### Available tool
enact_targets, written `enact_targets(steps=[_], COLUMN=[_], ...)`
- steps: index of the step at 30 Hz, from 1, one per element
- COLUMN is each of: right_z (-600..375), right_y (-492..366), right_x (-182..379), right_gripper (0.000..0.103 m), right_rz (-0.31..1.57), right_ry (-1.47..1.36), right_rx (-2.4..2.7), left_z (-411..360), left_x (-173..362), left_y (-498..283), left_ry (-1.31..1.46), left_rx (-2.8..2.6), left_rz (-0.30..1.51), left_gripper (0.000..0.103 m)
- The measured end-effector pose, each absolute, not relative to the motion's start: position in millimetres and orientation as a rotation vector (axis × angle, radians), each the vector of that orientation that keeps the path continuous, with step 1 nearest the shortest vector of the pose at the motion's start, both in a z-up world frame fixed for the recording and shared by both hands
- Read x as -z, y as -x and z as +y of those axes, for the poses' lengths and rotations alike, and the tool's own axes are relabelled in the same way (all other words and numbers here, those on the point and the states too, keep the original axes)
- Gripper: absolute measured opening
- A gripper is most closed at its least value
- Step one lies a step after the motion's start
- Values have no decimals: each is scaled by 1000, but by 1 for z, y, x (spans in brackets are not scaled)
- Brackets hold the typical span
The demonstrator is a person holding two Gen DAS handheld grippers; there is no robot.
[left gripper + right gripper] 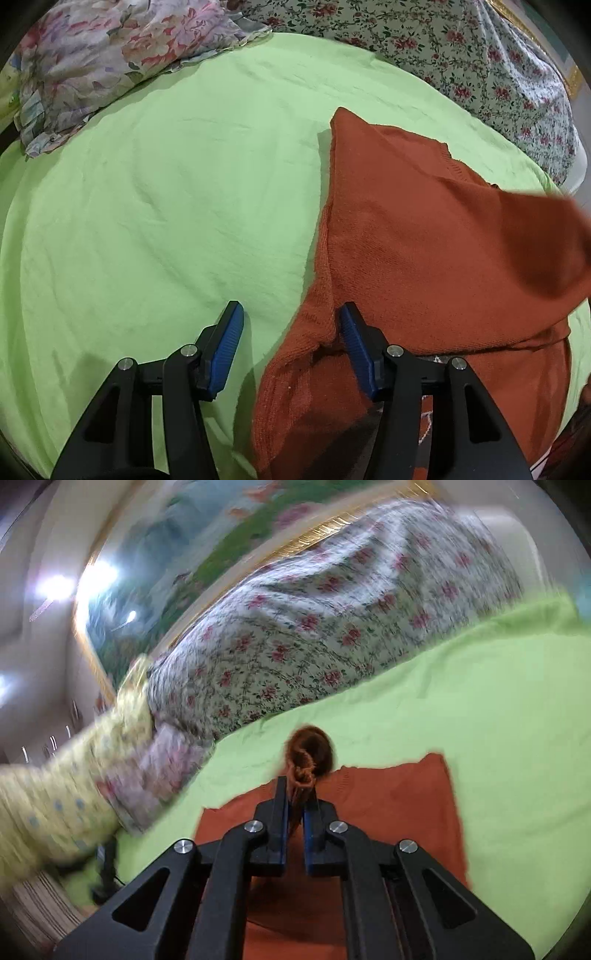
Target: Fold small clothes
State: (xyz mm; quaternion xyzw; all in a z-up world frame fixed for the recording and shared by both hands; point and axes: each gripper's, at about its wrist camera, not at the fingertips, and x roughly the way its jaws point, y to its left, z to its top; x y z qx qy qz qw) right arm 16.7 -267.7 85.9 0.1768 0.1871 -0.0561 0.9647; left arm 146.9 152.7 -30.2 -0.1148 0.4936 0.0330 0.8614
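Note:
A rust-orange knitted garment (424, 240) lies on the light green sheet (166, 203), taking up the right half of the left wrist view. My left gripper (290, 308) is open just above the garment's left edge. Its right finger (356, 343) rests against the knit and its left finger (225, 350) hangs over bare sheet. In the right wrist view my right gripper (298, 786) is shut on a bunched corner of the garment (308, 749), held up above the rest of the garment (399, 797). That raised fold shows blurred at the right of the left wrist view (535, 240).
A floral pillow (92, 66) lies at the far left of the bed. A rose-print quilt (461, 55) is heaped along the far side, also in the right wrist view (314, 635). Bare green sheet (480, 709) spreads to the left of the garment.

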Motion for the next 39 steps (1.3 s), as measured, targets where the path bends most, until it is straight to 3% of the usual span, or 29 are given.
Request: enact_targets(steps=[4, 13, 15, 16, 17, 19, 24, 31, 33, 39], right_z=[-306, -328, -325, -329, -334, -343, -372, -401, -402, -367], right_y=[-29, -20, -17, -14, -11, -9, -18, -69, -78, -53], right_x=[-37, -7, -5, -3, 1, 3, -2, 7, 7, -44], right_gripper=[7, 8, 12, 18, 31, 40, 40, 39, 9, 9], right_rz=[602, 700, 726, 709, 682, 651, 638, 791, 826, 575], right_ry=[-438, -568, -624, -702, -789, -851, -866, -933, -921, -595], right_rx=[293, 359, 286, 183, 86, 64, 154, 146, 107, 93], left_z=[150, 155, 155, 153, 153, 152, 153, 149, 150, 147], left_x=[29, 32, 32, 32, 33, 33, 33, 33, 33, 34], left_y=[-145, -150, -149, -150, -150, -150, -150, -152, -152, -152], left_ry=[226, 221, 218, 210, 203, 197, 212, 196, 197, 179], left_rx=[-60, -51, -51, -54, -55, -58, -58, -69, -67, -72], left_rz=[1038, 1043, 1041, 1041, 1042, 1043, 1045, 1049, 1050, 1051], left_gripper=[56, 56, 57, 57, 57, 57, 58, 58, 59, 60])
